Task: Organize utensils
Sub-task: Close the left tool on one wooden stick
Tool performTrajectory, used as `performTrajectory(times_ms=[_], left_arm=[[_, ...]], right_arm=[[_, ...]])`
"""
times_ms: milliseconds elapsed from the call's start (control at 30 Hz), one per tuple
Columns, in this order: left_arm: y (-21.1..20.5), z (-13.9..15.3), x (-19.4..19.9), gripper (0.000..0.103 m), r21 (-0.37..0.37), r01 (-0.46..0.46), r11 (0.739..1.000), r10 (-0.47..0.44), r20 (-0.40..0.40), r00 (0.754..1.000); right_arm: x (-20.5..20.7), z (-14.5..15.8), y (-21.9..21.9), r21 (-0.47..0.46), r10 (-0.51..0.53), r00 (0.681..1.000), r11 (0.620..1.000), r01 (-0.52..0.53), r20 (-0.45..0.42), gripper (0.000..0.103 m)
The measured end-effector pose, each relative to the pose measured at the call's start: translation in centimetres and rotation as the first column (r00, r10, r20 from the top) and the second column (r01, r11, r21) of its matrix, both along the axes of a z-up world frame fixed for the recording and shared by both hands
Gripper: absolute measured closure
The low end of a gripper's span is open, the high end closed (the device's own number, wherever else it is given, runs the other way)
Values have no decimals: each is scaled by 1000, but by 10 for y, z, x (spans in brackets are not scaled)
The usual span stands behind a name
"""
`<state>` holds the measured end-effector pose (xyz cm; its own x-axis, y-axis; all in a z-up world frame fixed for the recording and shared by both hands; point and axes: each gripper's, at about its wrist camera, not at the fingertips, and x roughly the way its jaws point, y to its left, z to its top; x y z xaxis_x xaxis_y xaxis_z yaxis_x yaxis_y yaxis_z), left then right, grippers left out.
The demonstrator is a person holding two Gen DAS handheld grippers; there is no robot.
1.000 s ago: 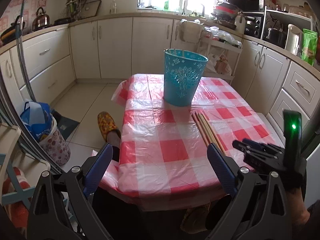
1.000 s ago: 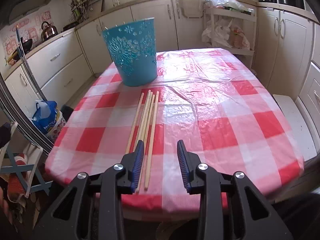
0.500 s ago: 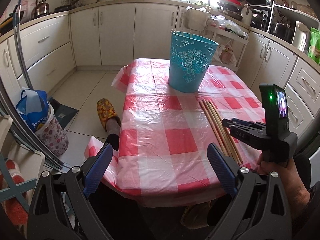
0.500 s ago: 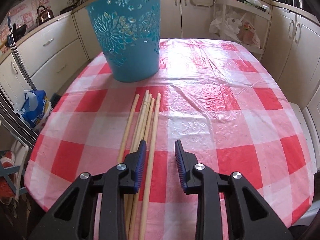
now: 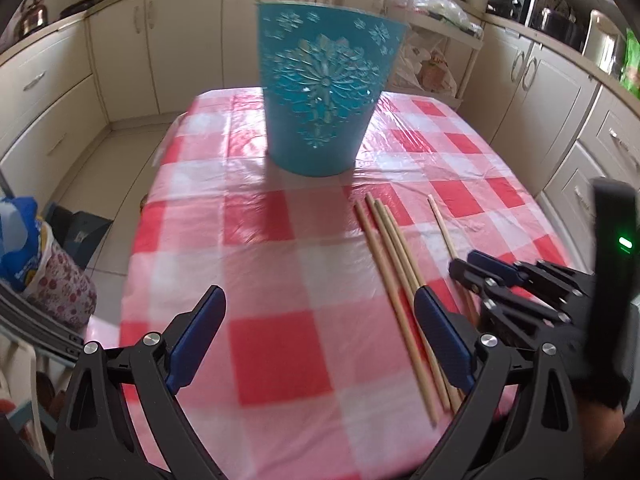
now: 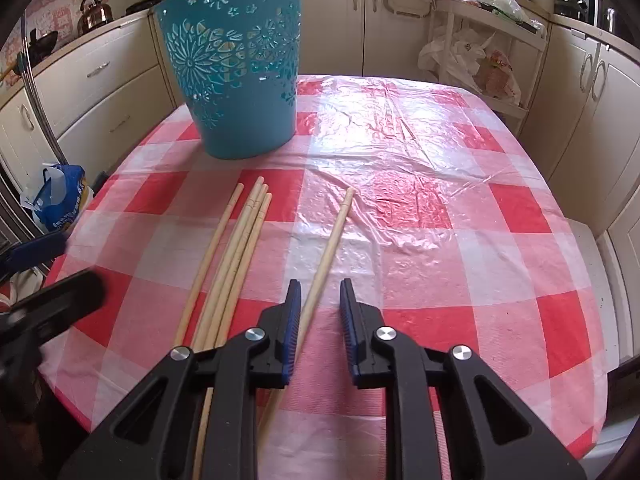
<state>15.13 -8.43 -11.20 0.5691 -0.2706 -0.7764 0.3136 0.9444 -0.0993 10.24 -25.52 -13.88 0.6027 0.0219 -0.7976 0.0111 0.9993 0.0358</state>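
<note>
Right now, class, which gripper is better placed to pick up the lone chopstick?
The right gripper: its open fingers straddle the lone chopstick. The left gripper is wide open over bare tablecloth.

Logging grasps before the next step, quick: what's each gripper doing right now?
Left gripper: wide open, holding nothing.
Right gripper: partly open, one chopstick lies between its fingers, not clamped yet.

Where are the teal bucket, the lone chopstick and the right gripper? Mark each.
teal bucket (image 6: 240, 80): right wrist view, on its patterned side wall.
lone chopstick (image 6: 335, 232): right wrist view, on its mid shaft.
right gripper (image 6: 320, 292): right wrist view, midway between its open fingertips.
</note>
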Motion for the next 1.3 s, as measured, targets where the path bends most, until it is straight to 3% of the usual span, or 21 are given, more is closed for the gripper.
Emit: performTrajectory(times_ms=[333, 567, 733, 867, 967, 1033, 1067, 1133, 1233, 1300], left_arm=[[-33, -30, 42, 14, 98, -28, 995, 32, -47, 998], [-46, -34, 49, 19, 153, 12, 988, -6, -45, 999], [-53, -29, 46, 42, 175, 148, 973, -146, -26, 989], [-51, -26, 52, 44, 177, 215, 960, -211, -41, 977], [-53, -25, 55, 67, 148, 256, 955, -251, -52, 967], [-57, -26, 52, 85, 155, 319, 935, -315, -51, 948], [-60, -25, 49, 89, 179, 367, 913, -364, -46, 930], [-63, -25, 45, 92, 236, 436, 868, -438, -49, 898], [-60, -21, 44, 95, 262, 565, 782, -561, -97, 822], [-55, -20, 46, 95, 249, 600, 760, -590, -124, 798]], right_arm=[[-1, 0, -9, 76, 4, 1000, 997, -6, 20, 82], [1, -1, -1, 42, 26, 999, 999, -27, 30, 72], [1, -1, -2, 37, 34, 999, 999, -35, 29, 72], [8, -1, -5, 33, 12, 1000, 999, -13, 27, 72], [10, -1, -4, 22, 13, 1000, 1000, -14, 21, 72], [9, -2, 1, 5, 49, 999, 999, -49, 12, 77], [8, -1, 3, 18, 79, 997, 997, -79, 3, 82], [6, -1, 5, 39, 109, 994, 993, -109, -11, 88], [9, 0, 2, 48, 96, 995, 994, -95, -22, 88], [12, 0, 0, 42, 77, 997, 996, -76, -23, 87]])
